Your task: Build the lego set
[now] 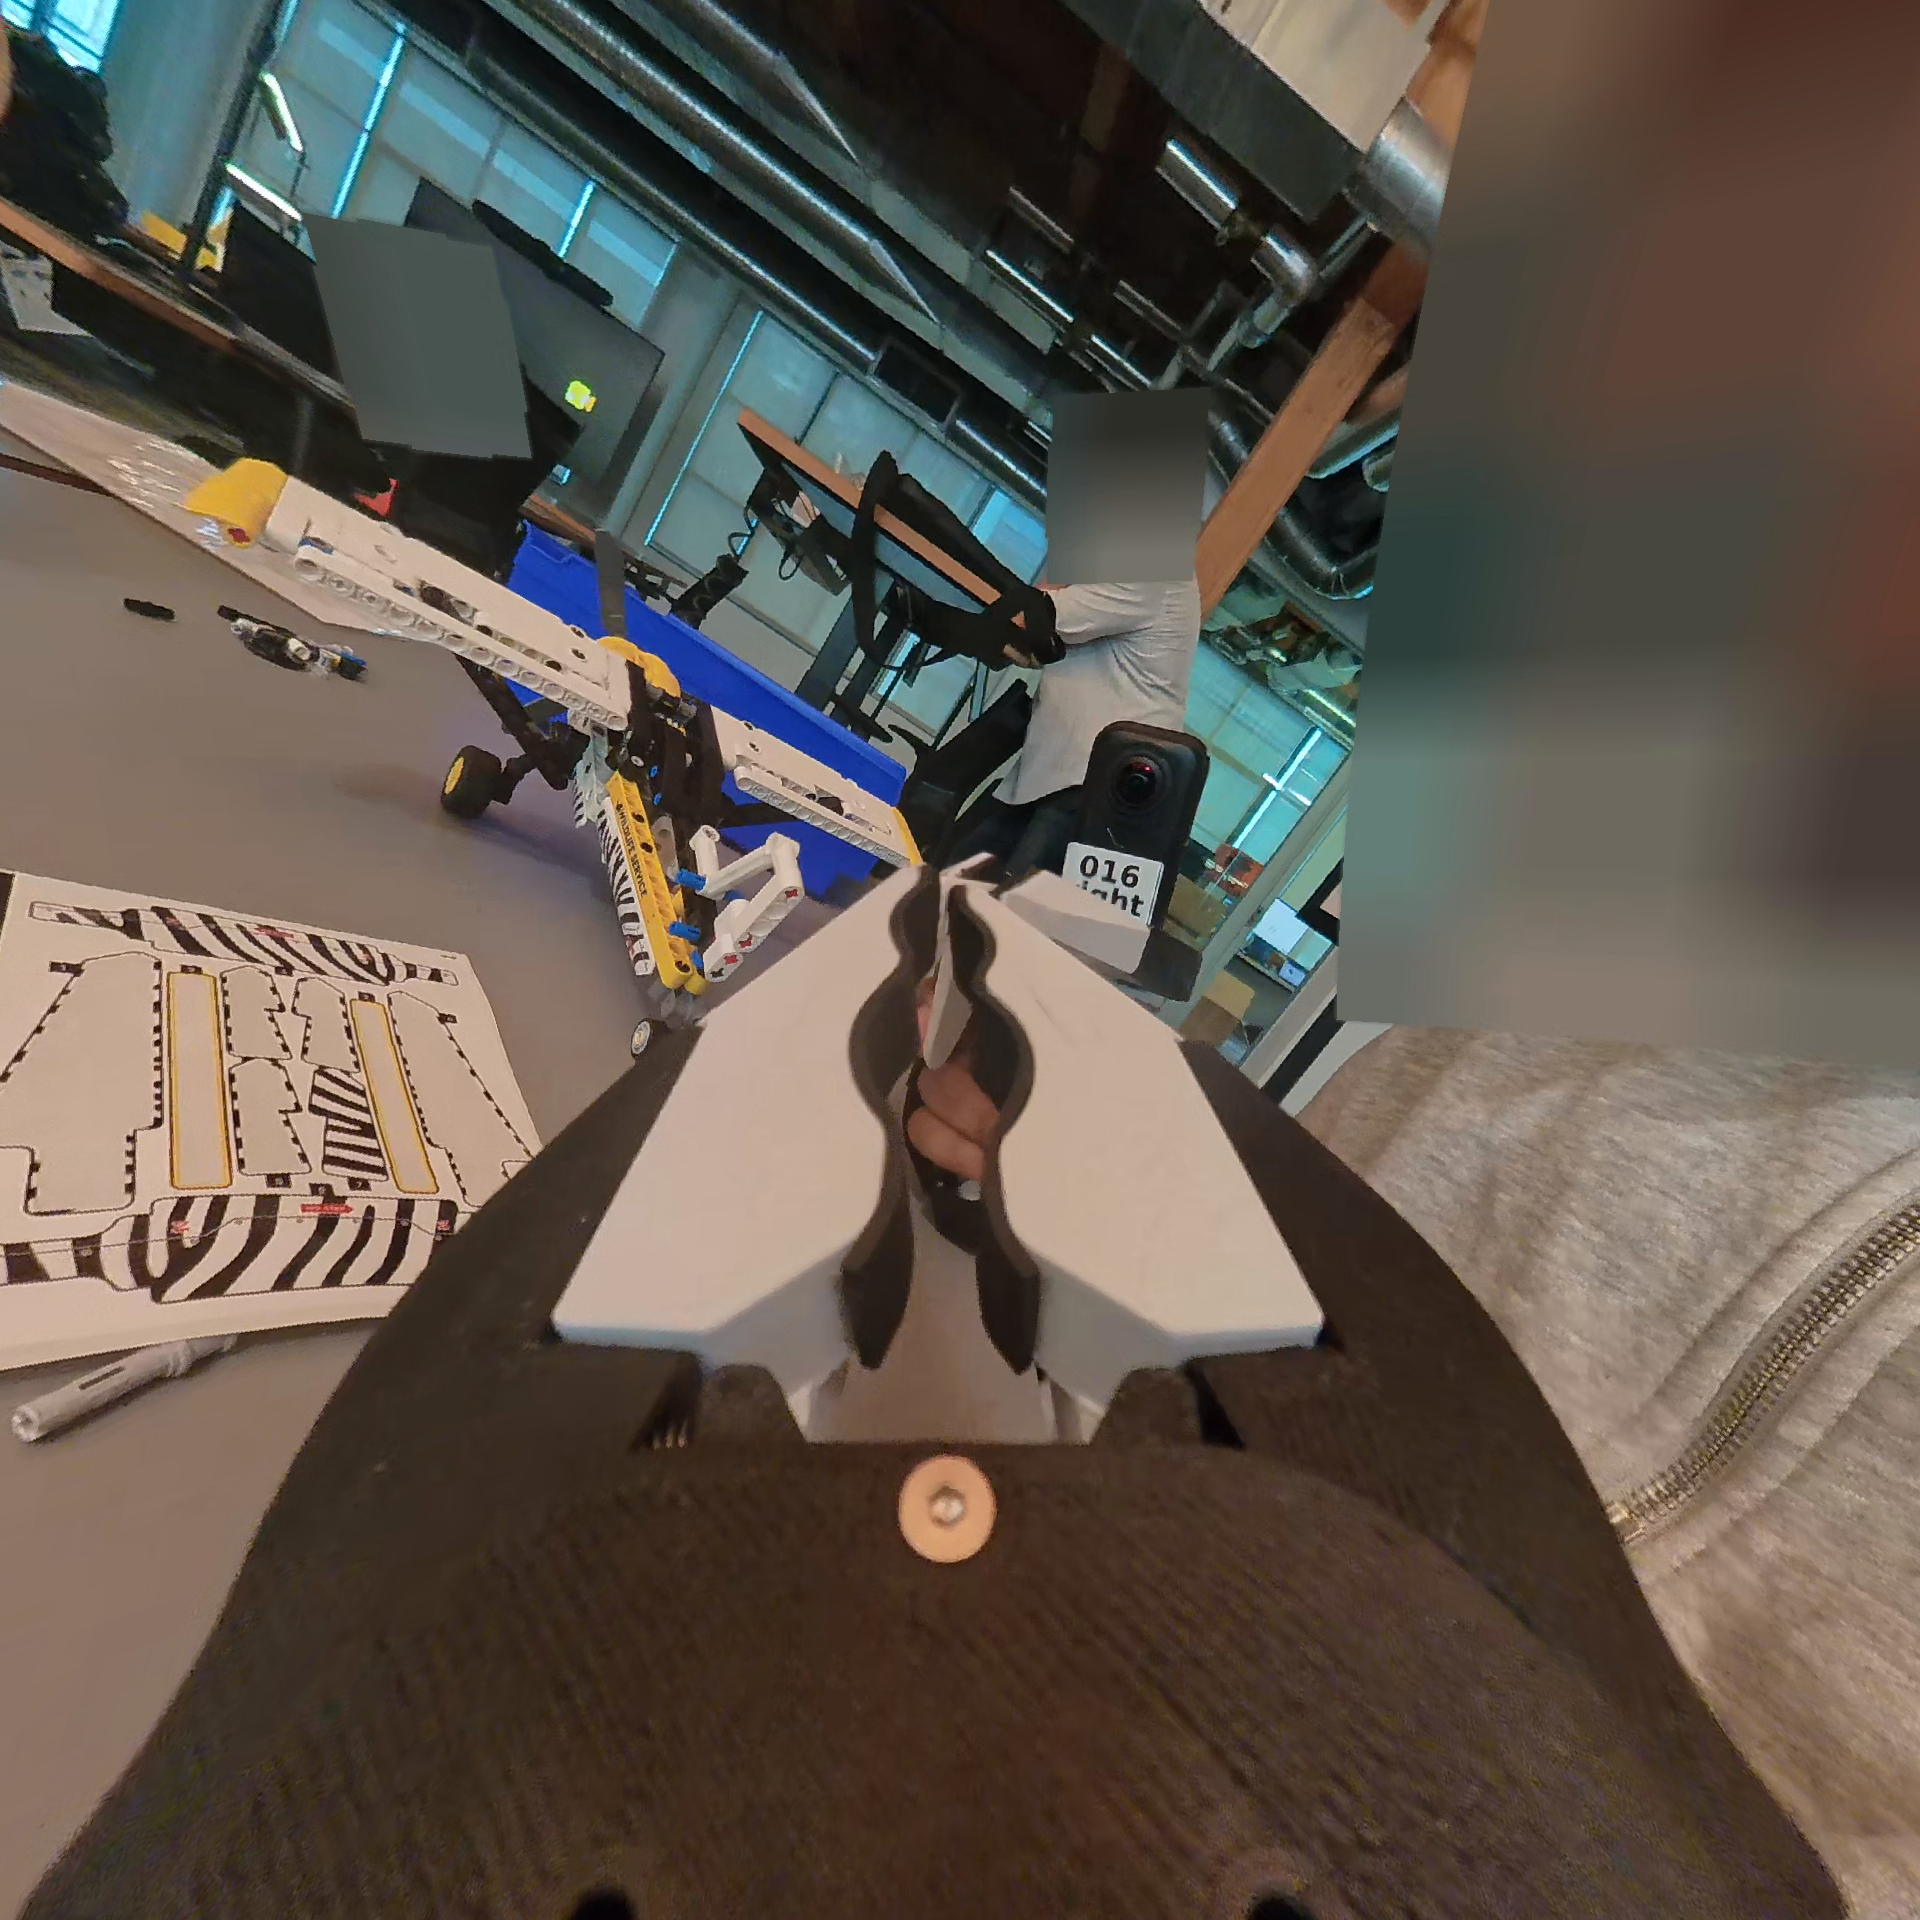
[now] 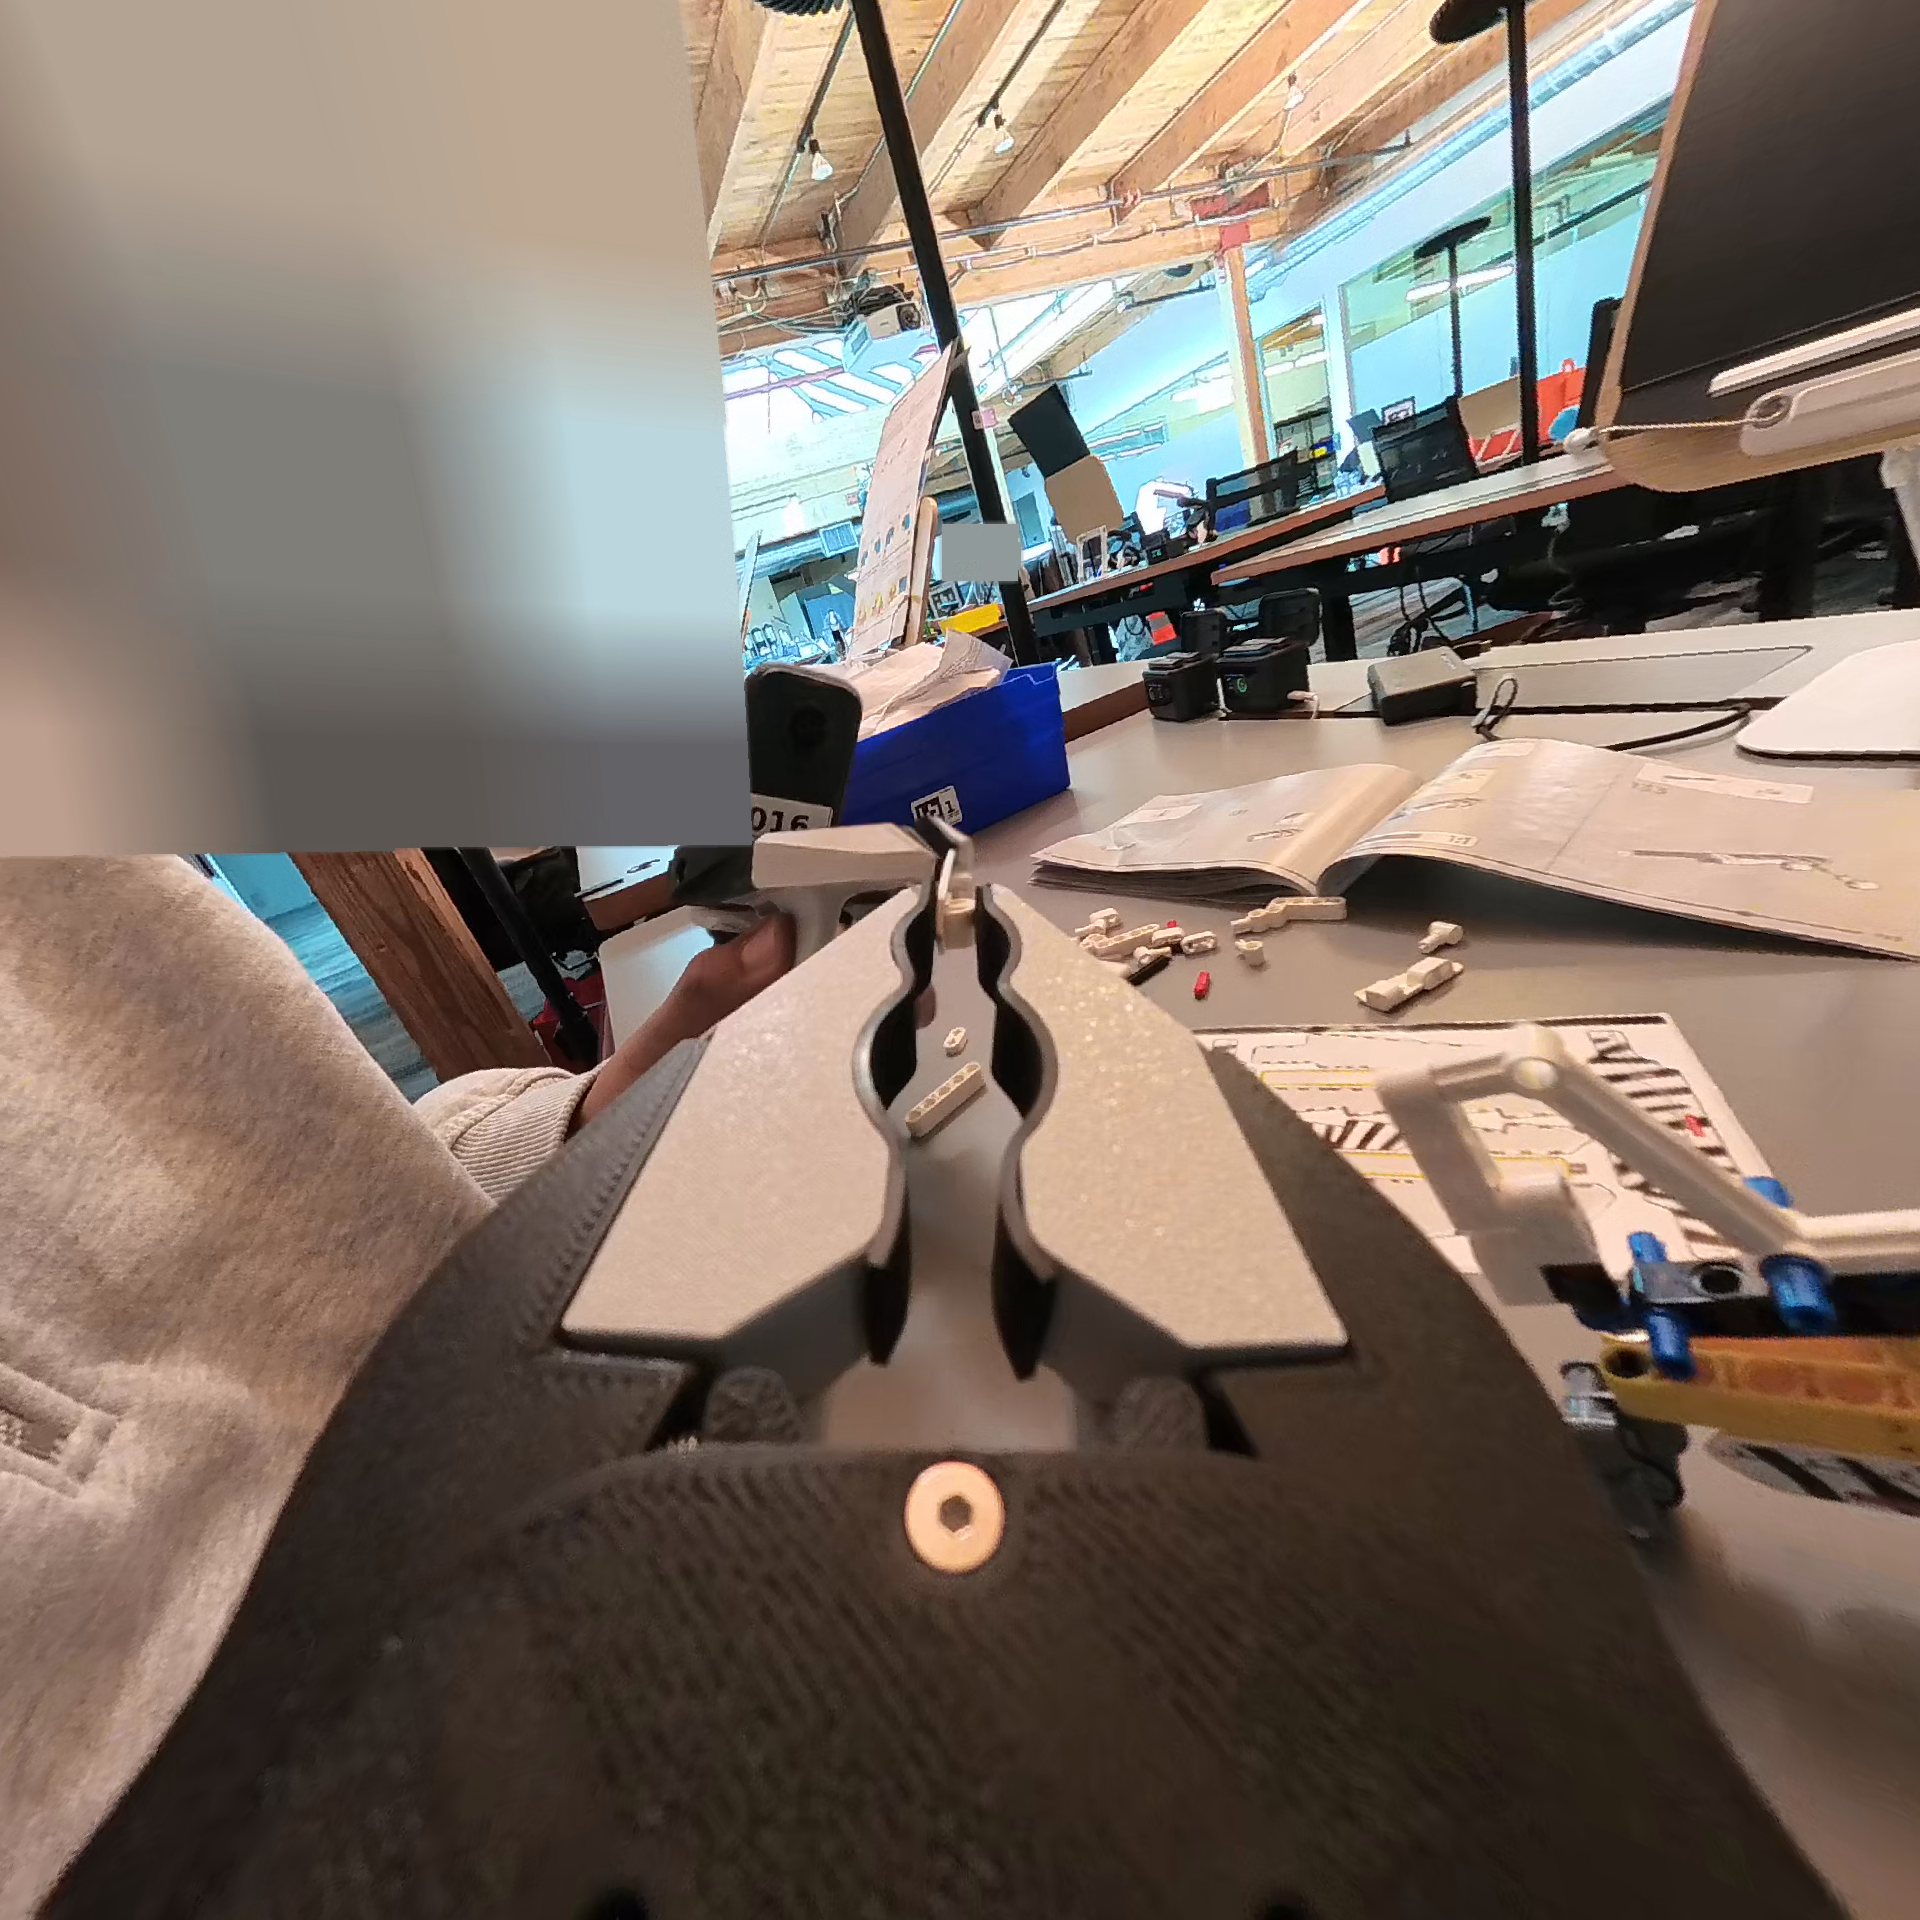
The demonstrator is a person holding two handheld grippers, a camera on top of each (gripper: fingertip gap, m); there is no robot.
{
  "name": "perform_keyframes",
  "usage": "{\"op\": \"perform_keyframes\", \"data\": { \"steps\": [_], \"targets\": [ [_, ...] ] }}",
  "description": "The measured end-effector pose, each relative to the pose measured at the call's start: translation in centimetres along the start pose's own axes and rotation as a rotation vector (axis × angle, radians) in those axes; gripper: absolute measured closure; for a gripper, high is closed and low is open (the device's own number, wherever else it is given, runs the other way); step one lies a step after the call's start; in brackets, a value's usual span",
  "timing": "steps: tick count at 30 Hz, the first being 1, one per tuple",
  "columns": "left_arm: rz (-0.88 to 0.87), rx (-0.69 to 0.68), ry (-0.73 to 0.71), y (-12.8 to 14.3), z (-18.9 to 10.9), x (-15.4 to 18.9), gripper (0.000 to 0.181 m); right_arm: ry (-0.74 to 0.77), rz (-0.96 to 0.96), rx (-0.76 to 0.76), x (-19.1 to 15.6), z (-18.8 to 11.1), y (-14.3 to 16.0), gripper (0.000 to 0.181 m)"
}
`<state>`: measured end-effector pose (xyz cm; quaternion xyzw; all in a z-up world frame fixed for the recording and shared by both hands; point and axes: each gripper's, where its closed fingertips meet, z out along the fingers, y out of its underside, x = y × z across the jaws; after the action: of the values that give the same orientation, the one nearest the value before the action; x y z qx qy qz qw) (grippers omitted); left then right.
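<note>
Left wrist view first: the left gripper (image 1: 948, 894) is pointing up off the grey table (image 1: 208, 748), its jaws nearly together and pinching a thin pale piece (image 1: 948, 1003) between the tips. The right gripper (image 1: 1081, 920) is sitting nose to nose with it, so both seem to be working the same small part in mid air. The half-built model (image 1: 623, 727), white beams with yellow and black bits and a small wheel, is lying on the table well beyond the tips, with a blue bin (image 1: 727, 675) behind it. The sticker sheet (image 1: 229, 1101) and a grey pen (image 1: 114, 1387) are lying nearer on the left.

Right wrist view: the right gripper (image 2: 956, 899) is closing its jaws on a small white piece (image 2: 954, 906) at the very tip, the left gripper (image 2: 831, 868) touching in from the left. Loose white pieces (image 2: 1278, 914) are scattering between the tips and the open instruction booklet (image 2: 1455, 821). One end of the model (image 2: 1714, 1288) is poking in at the right, blurry.

What could go wrong, I'm guessing: the part is tiny and held only at the tips, so any twist while pushing the two halves together could be popping it out, and it would be dropping among the lookalike white bits or off the edge into the lap. The person's grey sleeve (image 2: 208, 1143) is crowding the left side, and the model is sitting close to the right gripper's flank
</note>
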<state>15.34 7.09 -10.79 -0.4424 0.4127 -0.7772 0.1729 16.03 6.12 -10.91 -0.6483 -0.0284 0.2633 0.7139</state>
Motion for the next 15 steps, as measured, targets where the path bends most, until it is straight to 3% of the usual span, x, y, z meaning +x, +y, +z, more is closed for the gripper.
{"op": "perform_keyframes", "data": {
  "steps": [9,13,15],
  "targets": [
    [-0.066,0.043,0.023,-0.5,-0.3,-0.3,0.181,-0.011,0.034,0.027,0.3,-0.4,-0.4,0.176],
    [-0.152,0.014,0.064,0.2,0.3,-0.4,0.154,-0.021,0.054,0.025,0.3,-0.4,-0.4,0.176],
    [-0.192,-0.007,0.096,0.7,0.6,-0.2,0.149,-0.04,0.082,0.024,0.2,-0.3,-0.3,0.176]
  ]
}}
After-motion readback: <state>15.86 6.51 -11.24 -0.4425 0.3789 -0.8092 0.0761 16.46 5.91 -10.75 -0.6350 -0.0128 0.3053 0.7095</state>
